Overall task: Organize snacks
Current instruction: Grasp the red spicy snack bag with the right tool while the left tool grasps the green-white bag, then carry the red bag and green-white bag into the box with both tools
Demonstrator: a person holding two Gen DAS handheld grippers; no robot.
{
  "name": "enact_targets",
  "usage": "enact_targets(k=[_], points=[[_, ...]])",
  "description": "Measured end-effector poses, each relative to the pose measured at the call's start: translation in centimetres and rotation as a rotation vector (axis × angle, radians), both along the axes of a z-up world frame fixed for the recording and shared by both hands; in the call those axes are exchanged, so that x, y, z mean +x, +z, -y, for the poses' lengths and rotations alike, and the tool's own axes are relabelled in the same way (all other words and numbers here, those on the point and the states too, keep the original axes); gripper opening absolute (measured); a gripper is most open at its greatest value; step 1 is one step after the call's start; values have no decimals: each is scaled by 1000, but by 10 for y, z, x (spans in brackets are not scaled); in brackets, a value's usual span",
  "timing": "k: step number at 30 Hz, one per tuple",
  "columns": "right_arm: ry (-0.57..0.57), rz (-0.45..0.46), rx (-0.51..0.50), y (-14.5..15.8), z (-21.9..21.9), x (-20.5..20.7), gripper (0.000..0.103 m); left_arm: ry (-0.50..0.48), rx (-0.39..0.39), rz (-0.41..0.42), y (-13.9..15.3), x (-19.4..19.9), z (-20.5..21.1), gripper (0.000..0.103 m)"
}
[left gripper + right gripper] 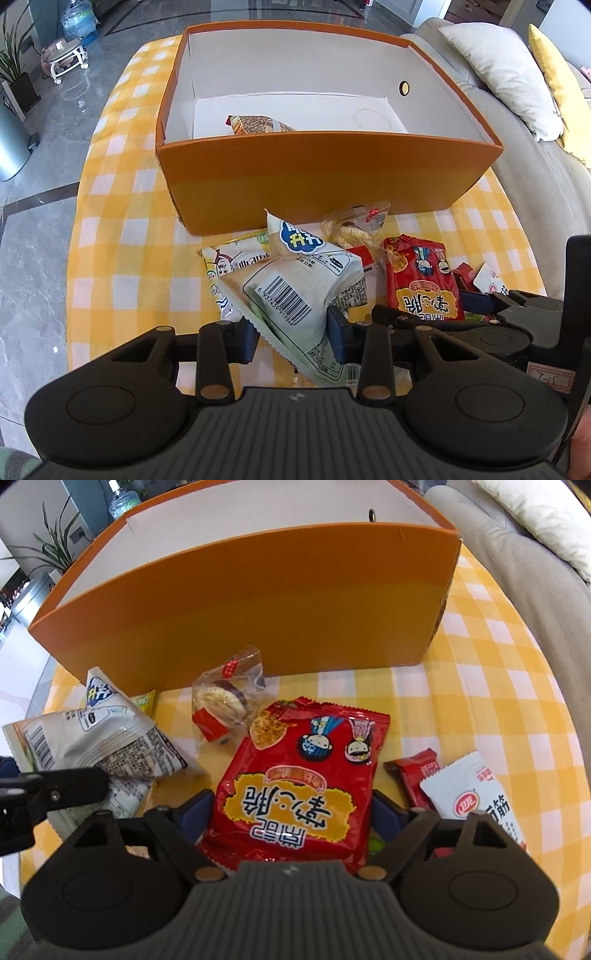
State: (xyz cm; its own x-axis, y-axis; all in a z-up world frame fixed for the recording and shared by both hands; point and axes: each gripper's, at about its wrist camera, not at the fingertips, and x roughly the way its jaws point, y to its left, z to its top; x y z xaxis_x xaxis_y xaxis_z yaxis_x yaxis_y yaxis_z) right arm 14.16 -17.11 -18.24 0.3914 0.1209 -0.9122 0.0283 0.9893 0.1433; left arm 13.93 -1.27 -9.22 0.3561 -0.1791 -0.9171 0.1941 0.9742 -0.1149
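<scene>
My left gripper [291, 334] is shut on a white snack bag with a barcode [295, 291], held just above the table in front of the orange box [325, 173]. The bag also shows in the right wrist view [96, 734]. My right gripper [293, 812] is shut on a red snack bag [303, 782], also seen in the left wrist view [421, 280]. The box has white inner walls and holds one snack packet [255, 125].
On the yellow checked tablecloth [498, 686] lie a clear-wrapped pastry [225, 701], a small dark red packet [417, 775], a white packet [476, 794] and a yellow-edged packet [236, 258]. A grey sofa with cushions [517, 74] stands to the right. A tiled floor lies left.
</scene>
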Motion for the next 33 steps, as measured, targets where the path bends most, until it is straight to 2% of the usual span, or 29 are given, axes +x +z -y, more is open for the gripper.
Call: enact_targets(k=[6, 12, 23, 33], points=[[14, -1, -26, 6, 1, -3, 73, 11, -20, 14, 9, -5, -3, 42], [8, -5, 0, 17, 7, -12, 66, 27, -29, 26, 19, -14, -6, 42], [10, 51, 40, 60, 11, -36, 65, 61, -34, 62, 40, -32, -13, 40], [-1, 132, 76, 95, 20, -50, 65, 75, -66, 129, 64, -40, -19, 33]])
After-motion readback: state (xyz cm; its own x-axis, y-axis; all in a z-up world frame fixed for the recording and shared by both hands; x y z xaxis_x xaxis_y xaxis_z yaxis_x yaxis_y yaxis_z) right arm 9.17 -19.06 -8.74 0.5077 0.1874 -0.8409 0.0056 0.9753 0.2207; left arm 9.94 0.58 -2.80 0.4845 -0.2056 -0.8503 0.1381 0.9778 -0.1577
